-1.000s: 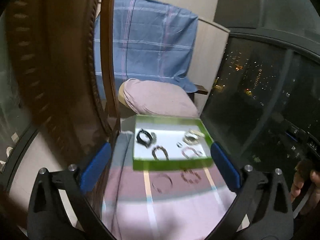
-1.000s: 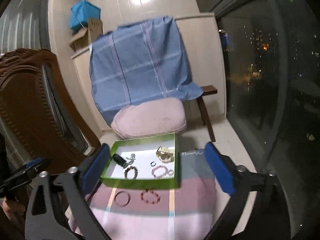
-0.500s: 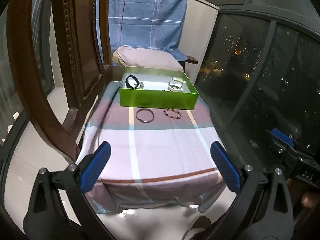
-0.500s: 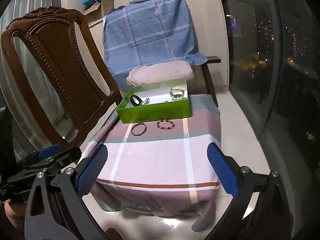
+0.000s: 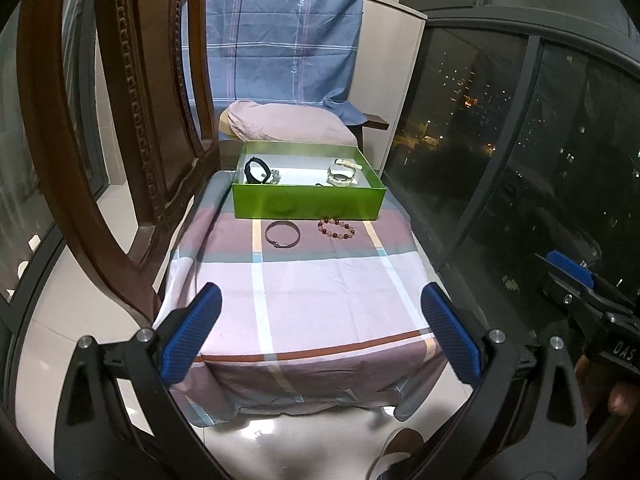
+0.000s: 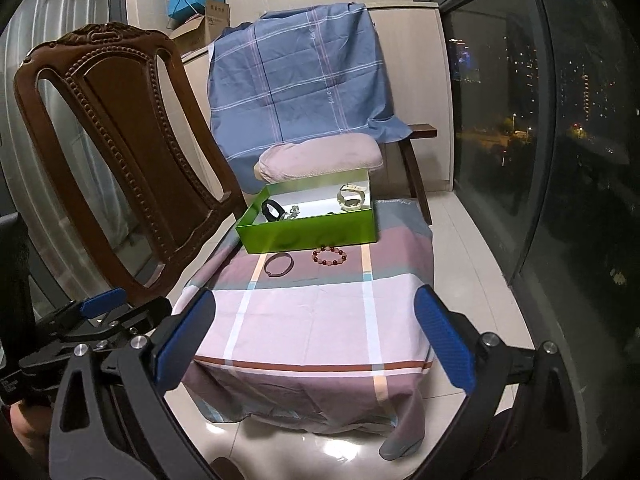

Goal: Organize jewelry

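On the far end of a small table covered with a pink, mauve and white checked cloth [image 5: 320,280] stands an open green box [image 5: 308,202], its near wall facing both cameras. Inside the box, a black band [image 5: 255,171] stands upright at the left, with a small silvery piece [image 5: 275,177] just beside it; at the right sits a pale, translucent bangle [image 5: 341,172]. Other contents are hidden by the near wall. On the cloth just in front of the box lie two pieces side by side, not touching: a dark thin bangle [image 5: 282,234] to the left and a beaded bracelet [image 5: 337,229] of red and pale beads to the right. The left gripper [image 5: 320,336] is held at the near edge of the table, well apart from the jewelry, its blue-padded fingers spread wide with nothing between them. The right gripper [image 6: 316,336] is in like condition: fingers spread wide, empty, also at the near edge. A carved wooden chair [image 6: 120,152] stands at the table's left side. Beyond the box are a pink cushion [image 6: 320,156] and a draped blue checked sheet [image 6: 300,76]. Dark window glass [image 5: 520,140] runs along the right.
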Motion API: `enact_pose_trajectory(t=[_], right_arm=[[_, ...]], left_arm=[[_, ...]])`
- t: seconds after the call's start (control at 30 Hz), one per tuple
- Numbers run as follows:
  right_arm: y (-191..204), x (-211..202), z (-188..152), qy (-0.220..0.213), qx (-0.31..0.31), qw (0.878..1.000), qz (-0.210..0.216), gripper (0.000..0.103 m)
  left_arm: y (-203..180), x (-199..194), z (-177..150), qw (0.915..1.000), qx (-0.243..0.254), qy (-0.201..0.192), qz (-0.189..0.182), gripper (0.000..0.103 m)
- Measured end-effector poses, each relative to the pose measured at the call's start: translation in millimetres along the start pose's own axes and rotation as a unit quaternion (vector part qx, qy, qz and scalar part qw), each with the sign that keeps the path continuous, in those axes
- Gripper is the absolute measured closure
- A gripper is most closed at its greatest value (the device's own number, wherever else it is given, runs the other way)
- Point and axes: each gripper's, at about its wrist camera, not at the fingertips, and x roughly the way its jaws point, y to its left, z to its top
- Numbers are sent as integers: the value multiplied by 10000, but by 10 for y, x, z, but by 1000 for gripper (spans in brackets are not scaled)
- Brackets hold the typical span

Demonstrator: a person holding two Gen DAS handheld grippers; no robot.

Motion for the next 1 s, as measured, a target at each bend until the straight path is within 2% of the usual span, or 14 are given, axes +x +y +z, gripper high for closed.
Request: enact_pose_trajectory(t=[0.3,0.47,0.57,0.77,0.83,0.93,1.0], right_arm=[[-17,11,-19,33,22,10000,10,6],[-61,87,-37,96,61,9999,-39,6],[-113,203,-62,191,121,9997,-103,6],[-242,567,-81,434,59,9985,-315,6],[-316,779,-51,567,33,9976,-403,6],[-424,1107,42,858,125,9957,-314,6],[-464,1335,112,974,125,9947,-309,6]], left_arm=[[-19,4,10,10000,7,37,15,4],[-6,171,29,9998,105,137,81,4],[32,483,98,9993,191,268,199,4],[135,1509,322,9957,341,818,276,7],[196,1893,391,9940,332,990,332,9],[281,2340,468,9908,245,1266,401,13],[314,2550,505,9889,245,1395,456,14]])
